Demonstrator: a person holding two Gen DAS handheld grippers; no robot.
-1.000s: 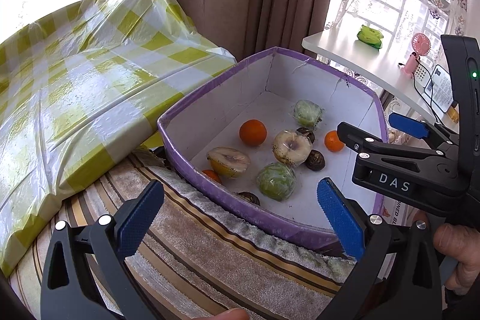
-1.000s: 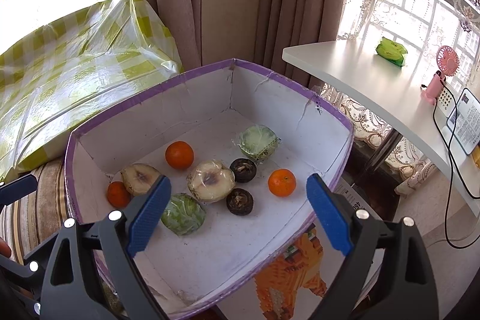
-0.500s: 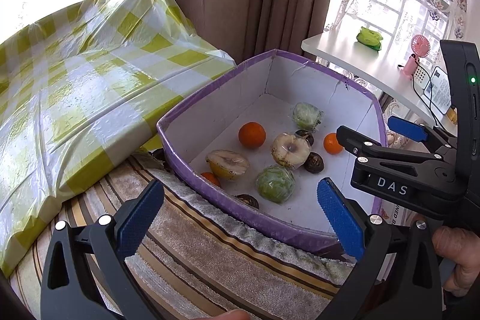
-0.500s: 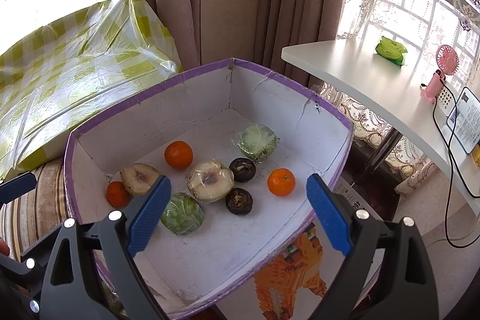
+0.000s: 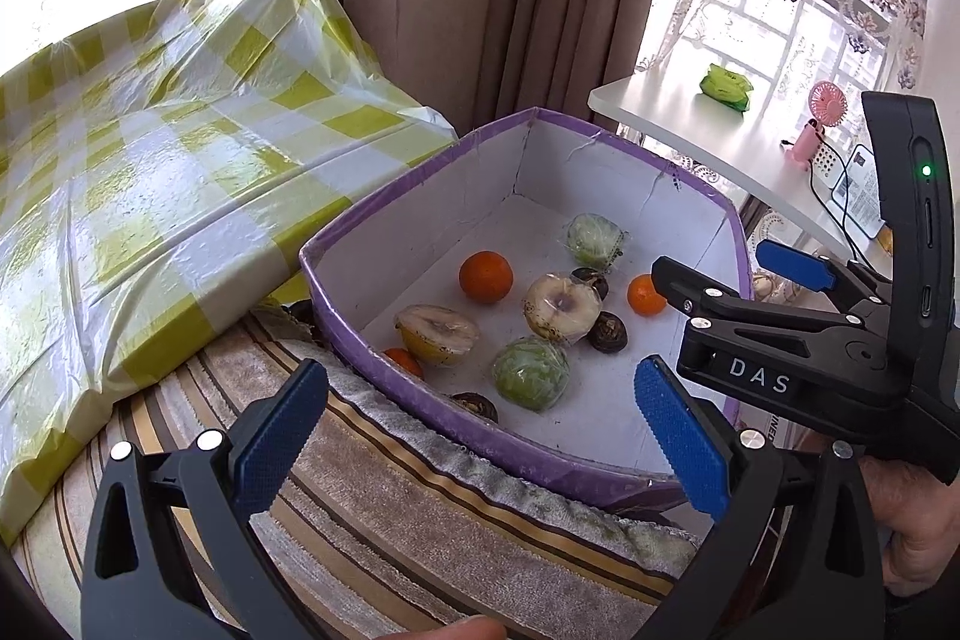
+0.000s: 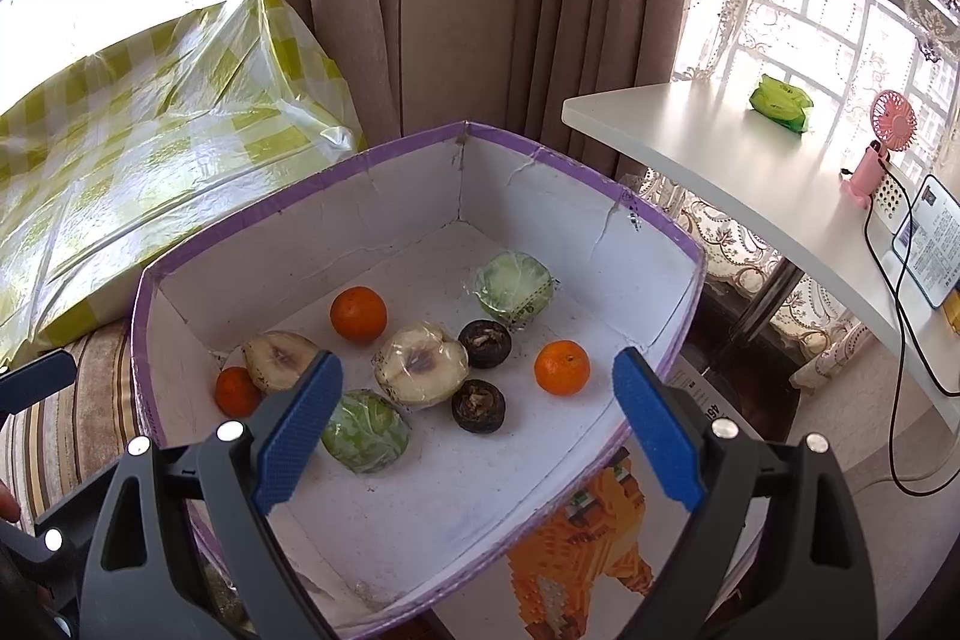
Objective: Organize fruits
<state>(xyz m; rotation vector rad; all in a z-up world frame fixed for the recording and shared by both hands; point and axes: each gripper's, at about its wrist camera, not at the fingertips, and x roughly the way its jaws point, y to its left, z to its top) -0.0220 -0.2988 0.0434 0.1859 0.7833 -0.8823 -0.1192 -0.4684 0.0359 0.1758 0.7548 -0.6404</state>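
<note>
Fruit lies loose on the white floor of the purple-rimmed box (image 6: 600,172) ahead of you: three small oranges (image 6: 358,314), two cut halves (image 6: 421,363) under cling film with browned cores, two film-wrapped green rounds (image 6: 514,287), and dark wrinkled balls (image 6: 485,342) clustered mid-box. Your right gripper (image 6: 474,427) hangs over the box's near edge, blue pads spread wide, nothing between them. Your left gripper (image 5: 480,439) is equally spread over the striped cloth (image 5: 420,520). Lettering on the right tool's side reads "DAS".

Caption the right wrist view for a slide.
Open right tool poised above a purple-rimmed box holding oranges, wrapped fruit halves and dark round fruits.
</note>
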